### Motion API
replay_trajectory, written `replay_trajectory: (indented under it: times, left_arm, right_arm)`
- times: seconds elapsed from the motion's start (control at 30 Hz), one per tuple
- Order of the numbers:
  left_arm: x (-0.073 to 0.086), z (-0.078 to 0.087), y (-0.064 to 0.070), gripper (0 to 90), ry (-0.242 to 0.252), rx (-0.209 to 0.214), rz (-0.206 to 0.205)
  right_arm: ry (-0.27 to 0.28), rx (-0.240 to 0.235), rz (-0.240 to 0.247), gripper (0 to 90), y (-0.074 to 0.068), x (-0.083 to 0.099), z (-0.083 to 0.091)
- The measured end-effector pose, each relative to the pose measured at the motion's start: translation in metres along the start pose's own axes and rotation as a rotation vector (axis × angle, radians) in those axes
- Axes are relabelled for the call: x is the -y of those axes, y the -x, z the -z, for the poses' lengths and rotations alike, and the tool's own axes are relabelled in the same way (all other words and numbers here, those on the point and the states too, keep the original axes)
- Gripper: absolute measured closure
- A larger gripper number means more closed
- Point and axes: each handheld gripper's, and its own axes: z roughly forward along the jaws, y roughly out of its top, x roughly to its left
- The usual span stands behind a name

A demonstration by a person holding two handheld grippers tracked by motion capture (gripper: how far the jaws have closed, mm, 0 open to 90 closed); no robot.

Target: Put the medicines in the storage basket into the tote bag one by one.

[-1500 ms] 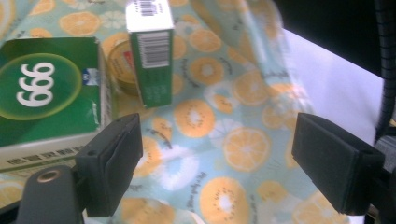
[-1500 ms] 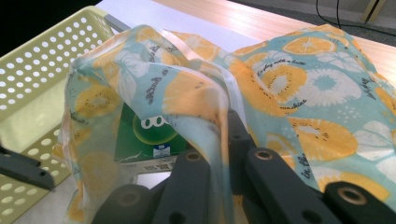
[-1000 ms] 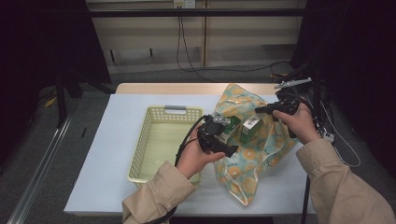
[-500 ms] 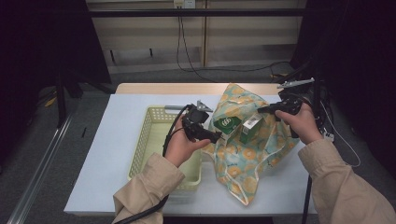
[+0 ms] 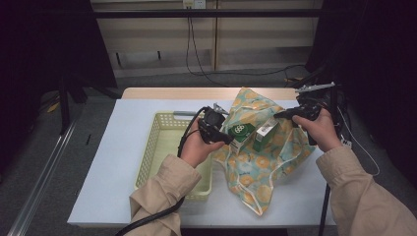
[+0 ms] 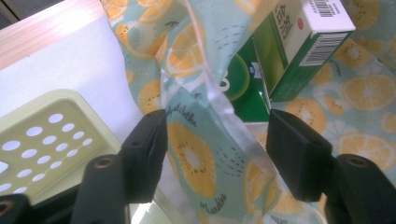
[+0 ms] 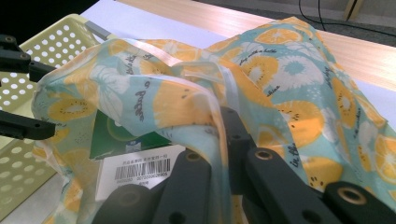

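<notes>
Left tongs (image 5: 227, 132) meet the fruit-print bag (image 5: 255, 162) (two green boxes (image 5: 252, 133) inside) beside the yellow basket (image 5: 156, 147).

**Little legible print on bag and boxes**

The fruit-print bag (image 7: 299, 93) carries cursive script, too loose to read. The green-and-white box (image 6: 299, 51) bears barcodes and Chinese characters, unreadable from here. The green box (image 5: 239, 132) shows a white round logo.

My high view dim, dark surrounds, bench (image 5: 123, 147) lit evenly from overhead, soft shadows, my gripper views brighter, near jaws slightly soft, mild glare on bag (image 6: 196, 140) trim, little blur.
</notes>
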Motion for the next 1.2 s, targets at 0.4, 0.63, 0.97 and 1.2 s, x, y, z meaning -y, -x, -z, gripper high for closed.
replay_trajectory:
  times: [0.4, 0.63, 0.97, 1.2]
  left_arm:
    - [0.000, -0.008, 0.005, 82.0, -0.070, 0.019, 0.018]
    - [-0.010, 0.005, 0.003, 90.0, -0.056, 0.052, 0.067]
    - [-0.030, 0.033, -0.001, 90.0, 0.013, 0.055, 0.135]
    - [-0.040, 0.045, -0.010, 90.0, 0.045, 0.070, 0.175]
  right_arm:
    - [0.023, 0.013, -0.008, 89.4, 0.003, 0.003, 0.010]
    - [0.030, 0.009, 0.003, 89.4, -0.002, 0.000, 0.012]
    - [0.046, -0.001, 0.036, 89.5, -0.016, -0.013, 0.016]
    - [0.052, -0.005, 0.059, 89.5, -0.026, -0.025, 0.015]
